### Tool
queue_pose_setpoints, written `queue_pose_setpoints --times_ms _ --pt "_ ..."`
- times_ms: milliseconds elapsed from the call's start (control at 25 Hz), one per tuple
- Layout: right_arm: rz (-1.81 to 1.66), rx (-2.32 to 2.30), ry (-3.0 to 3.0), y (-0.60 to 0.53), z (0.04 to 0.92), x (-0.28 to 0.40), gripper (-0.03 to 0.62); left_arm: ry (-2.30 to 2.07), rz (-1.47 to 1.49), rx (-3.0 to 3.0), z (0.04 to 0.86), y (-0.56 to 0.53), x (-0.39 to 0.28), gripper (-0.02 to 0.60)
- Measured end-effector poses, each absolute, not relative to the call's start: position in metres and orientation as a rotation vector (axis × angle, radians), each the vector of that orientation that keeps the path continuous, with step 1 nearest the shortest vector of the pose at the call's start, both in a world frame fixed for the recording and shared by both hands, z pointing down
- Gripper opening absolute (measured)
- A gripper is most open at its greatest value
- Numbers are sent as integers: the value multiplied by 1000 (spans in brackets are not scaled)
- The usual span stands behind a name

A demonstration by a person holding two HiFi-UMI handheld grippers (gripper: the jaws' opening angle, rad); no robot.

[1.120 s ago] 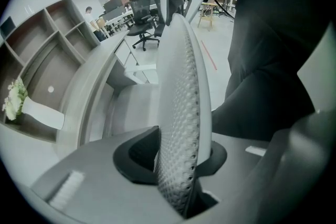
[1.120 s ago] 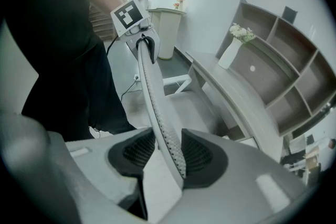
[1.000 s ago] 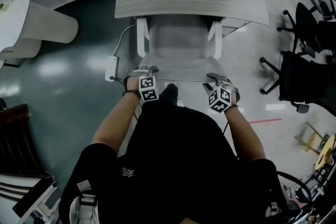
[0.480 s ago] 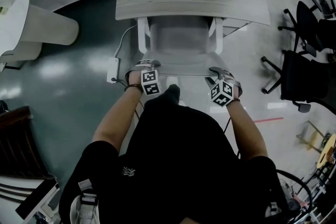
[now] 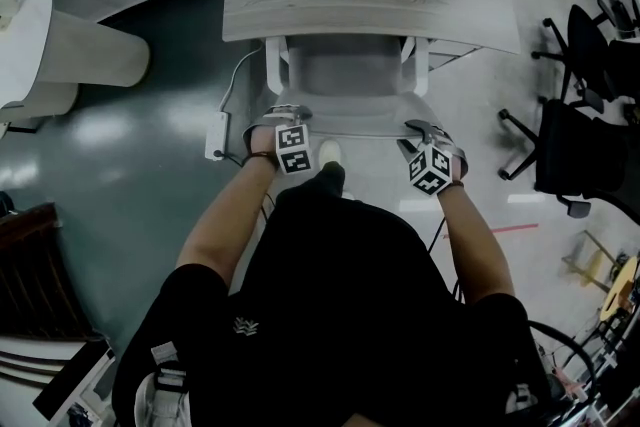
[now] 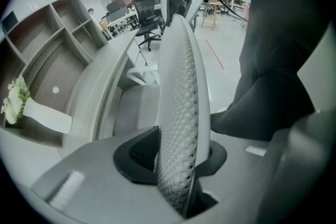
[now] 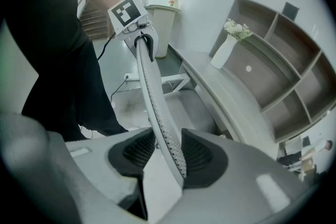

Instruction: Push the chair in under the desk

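**Chair** (image 5: 348, 80): white, mesh-backed. The seat is partly under the grey desk (image 5: 370, 0) and faces it. The backrest's top edge (image 5: 355, 128) runs crosswise, parallel to the desk front.
**Left gripper** (image 5: 284, 118): jaws part-spread, clamped on the edge's left end.
**Right gripper** (image 5: 422, 133): the same, on the right end.
**Step, as judged:** mid-push.
**Next:** even forward pressure from both sides, keeping the chair square so the armrests (image 5: 272, 65) clear the desktop.

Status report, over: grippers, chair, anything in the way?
Left gripper and right gripper clamped on chair back. Seat partly under desk. Nothing seen blocking.
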State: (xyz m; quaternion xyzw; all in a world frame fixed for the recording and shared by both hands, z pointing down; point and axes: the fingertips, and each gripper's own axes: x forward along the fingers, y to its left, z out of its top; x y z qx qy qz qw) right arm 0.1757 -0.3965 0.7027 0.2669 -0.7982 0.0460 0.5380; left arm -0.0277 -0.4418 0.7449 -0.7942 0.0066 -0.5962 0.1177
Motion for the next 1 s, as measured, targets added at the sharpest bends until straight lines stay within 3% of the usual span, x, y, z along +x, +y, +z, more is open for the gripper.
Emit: queue_pose_setpoints --times_ms 1000 --pt "83 665 -1850 -462 708 185 164 -7 -1749 -2340 746 -505 -19 129"
